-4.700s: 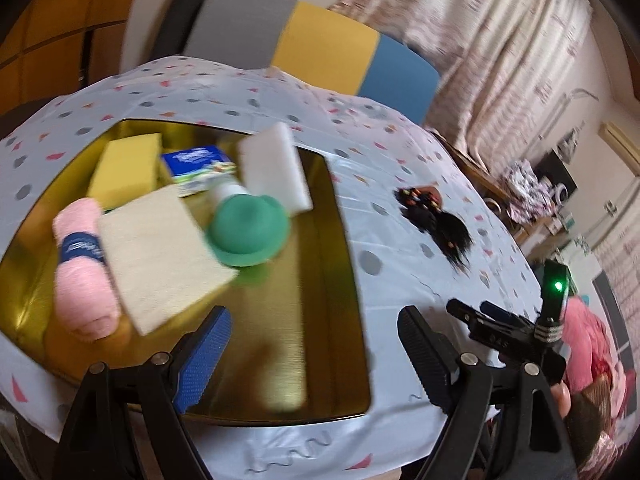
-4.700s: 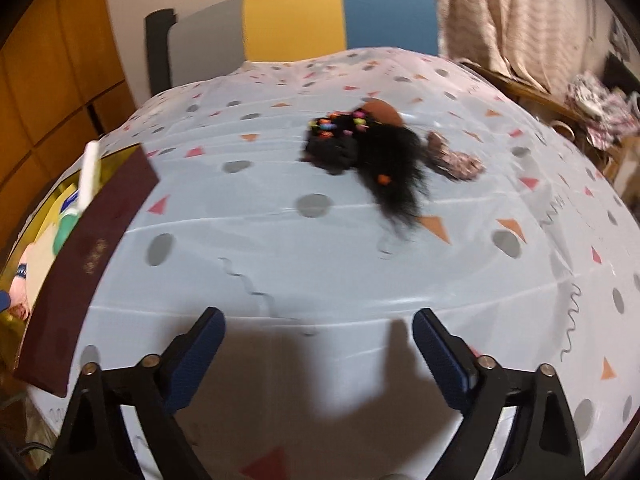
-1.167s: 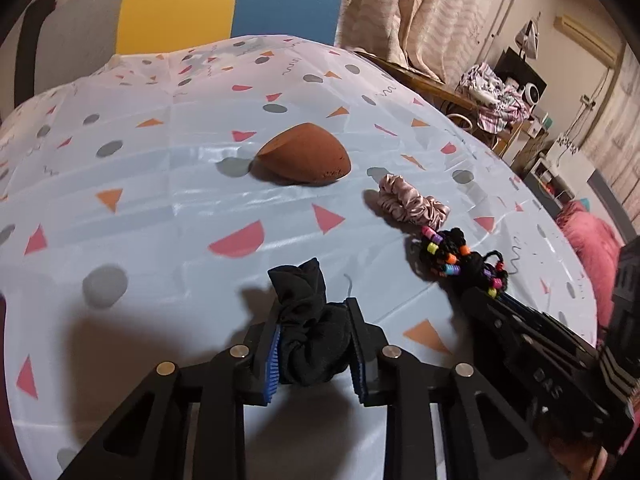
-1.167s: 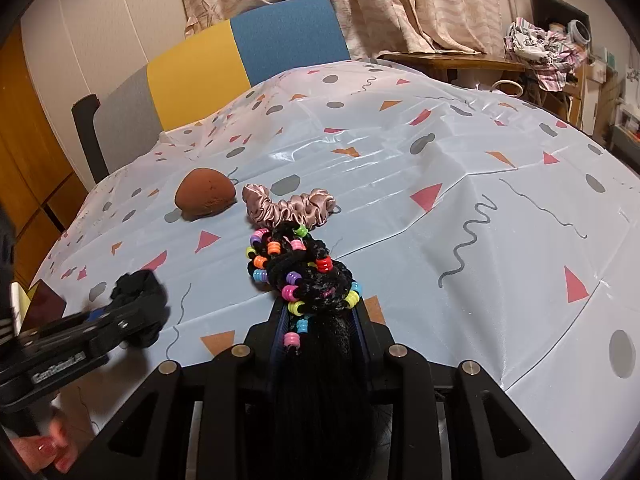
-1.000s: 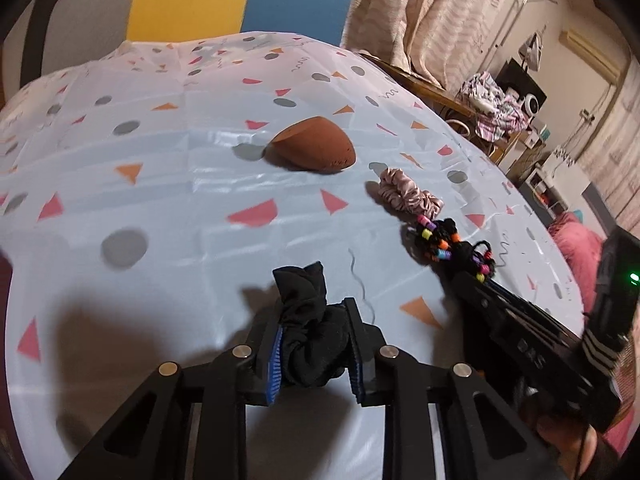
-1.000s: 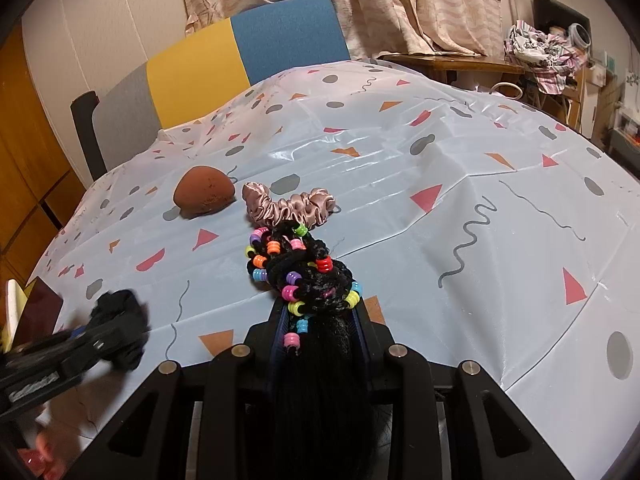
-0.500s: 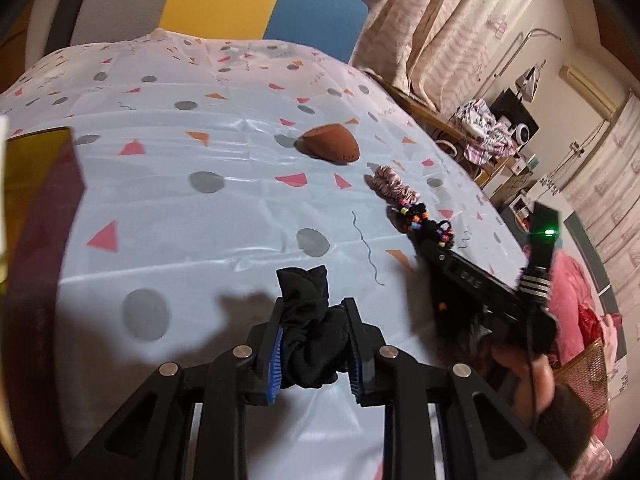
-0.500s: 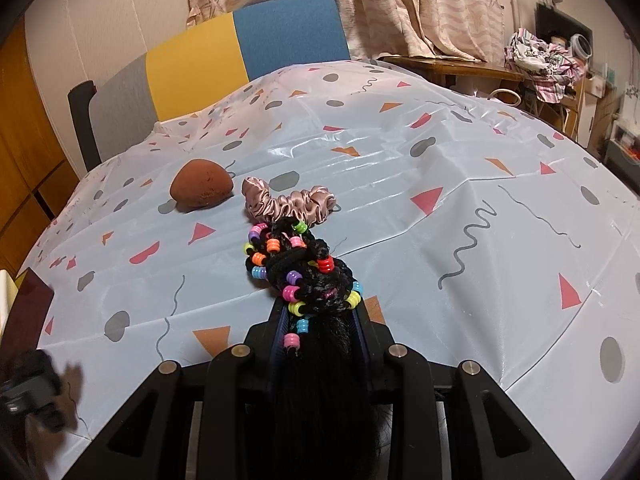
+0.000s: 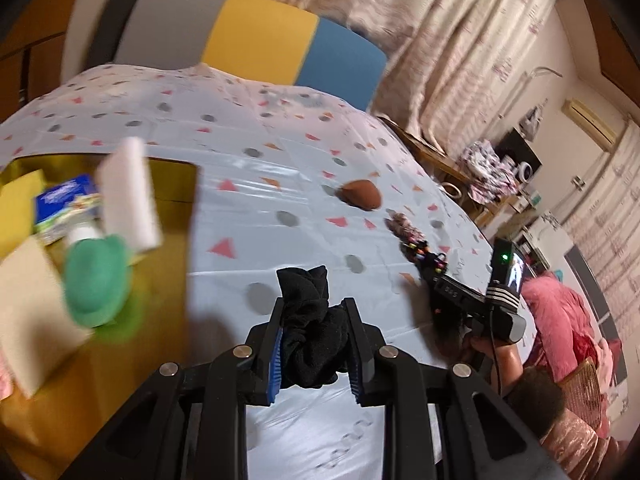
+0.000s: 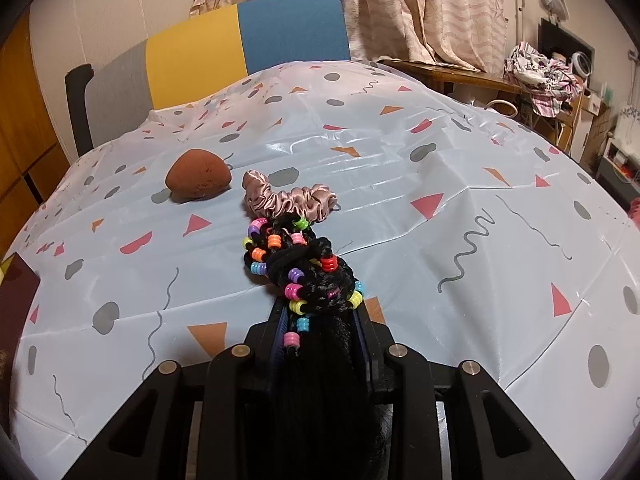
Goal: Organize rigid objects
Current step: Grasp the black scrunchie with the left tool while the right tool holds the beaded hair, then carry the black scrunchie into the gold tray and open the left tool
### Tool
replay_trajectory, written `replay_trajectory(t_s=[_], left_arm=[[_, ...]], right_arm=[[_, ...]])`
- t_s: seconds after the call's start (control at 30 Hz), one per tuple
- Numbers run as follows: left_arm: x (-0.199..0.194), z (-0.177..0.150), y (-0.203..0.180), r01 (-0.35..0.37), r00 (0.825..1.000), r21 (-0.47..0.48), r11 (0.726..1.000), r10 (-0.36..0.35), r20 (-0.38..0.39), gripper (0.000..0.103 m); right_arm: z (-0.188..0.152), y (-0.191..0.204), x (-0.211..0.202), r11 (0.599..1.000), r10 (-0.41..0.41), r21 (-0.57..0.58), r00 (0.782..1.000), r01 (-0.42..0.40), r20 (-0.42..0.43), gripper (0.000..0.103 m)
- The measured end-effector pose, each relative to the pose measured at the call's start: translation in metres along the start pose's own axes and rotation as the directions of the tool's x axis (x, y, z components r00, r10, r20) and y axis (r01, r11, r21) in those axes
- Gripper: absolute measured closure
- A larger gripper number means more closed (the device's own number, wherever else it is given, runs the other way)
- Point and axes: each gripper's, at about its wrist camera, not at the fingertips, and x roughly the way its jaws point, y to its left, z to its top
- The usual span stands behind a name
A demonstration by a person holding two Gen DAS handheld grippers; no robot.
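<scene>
black scrunchie (image 9: 310,320); pink satin scrunchie (image 10: 288,199); rainbow-beaded black hairpiece (image 10: 304,276); tray (image 9: 172,216) seemingly gold.

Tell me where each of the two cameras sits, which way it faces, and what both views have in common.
Left wrist: on the left gripper, shut on a black scrunchie; looks across the table toward the gold tray; shows the right gripper and the hand holding it.
Right wrist: on the right gripper, shut on a beaded hairpiece; looks across the tablecloth toward the chair; only its own fingers show.
Shared: brown sponge, pink scrunchie, chair.
</scene>
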Motion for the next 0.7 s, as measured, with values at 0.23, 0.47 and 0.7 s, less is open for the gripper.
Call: replay_trajectory(t_s=[0.23,0.47,0.7], left_arm=[[-0.030,-0.009,0.050,-0.076,0.997,-0.072,0.995,0.077,0.012,0.078],[-0.044,-0.029,0.096,-0.152,0.988,-0.127,0.980,0.147,-0.047,0.078],[-0.054,-0.039,0.126,-0.228,0.973,-0.165,0.960,0.219,-0.071,0.077]], right_arm=[[0.000,0.004,0.000,1.000,-0.024,-0.020,1.000,0.024,-0.003,0.073],[0.000,0.008,-0.001,0.998,-0.047,-0.039,0.999,0.046,-0.005,0.073],[-0.001,0.012,-0.001,0.996,-0.068,-0.057,0.998,0.067,-0.006,0.073]])
